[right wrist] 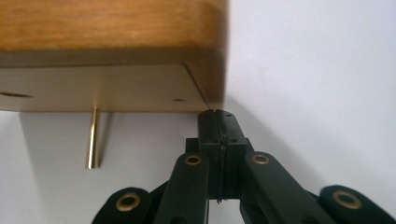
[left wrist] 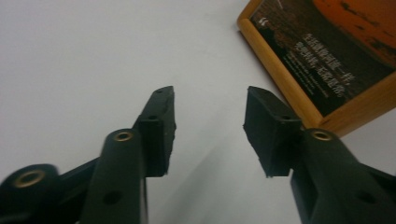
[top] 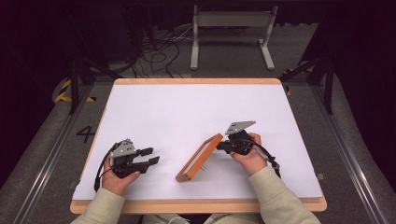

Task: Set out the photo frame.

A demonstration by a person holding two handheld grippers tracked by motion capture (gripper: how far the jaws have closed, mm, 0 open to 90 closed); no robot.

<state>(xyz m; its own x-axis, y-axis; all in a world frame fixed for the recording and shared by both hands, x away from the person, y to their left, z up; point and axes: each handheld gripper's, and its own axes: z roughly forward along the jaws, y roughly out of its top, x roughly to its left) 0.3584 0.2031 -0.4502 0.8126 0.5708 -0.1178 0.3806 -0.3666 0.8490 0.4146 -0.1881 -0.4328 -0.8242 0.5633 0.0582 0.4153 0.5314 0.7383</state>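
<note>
A: Where's the frame?

B: On the white table, right of centre and toward the near edge, standing on its long lower edge and tilted. A thin brass peg runs from its back down to the table, which I take to be the prop that keeps it up.

A: And the right claw?

B: Fully shut, jaws pressed flat together with nothing between them. In the right gripper view its tip is at the back of the frame, by a corner of the pale backing board. Whether it actually touches I can't tell. My guess is it steadies or nudges the frame from behind.

A: The left claw?

B: Well apart from the frame, low over the table at the left, pointing toward it. Its jaws stand about half open and hold nothing. It looks as if it is waiting to take the frame's near corner.

A: What does the frame look like?

B: Light orange-brown wood, rounded edges. The left gripper view shows its front: a dark picture with an orange patch and lines of small pale lettering, too blurred to read.
</note>
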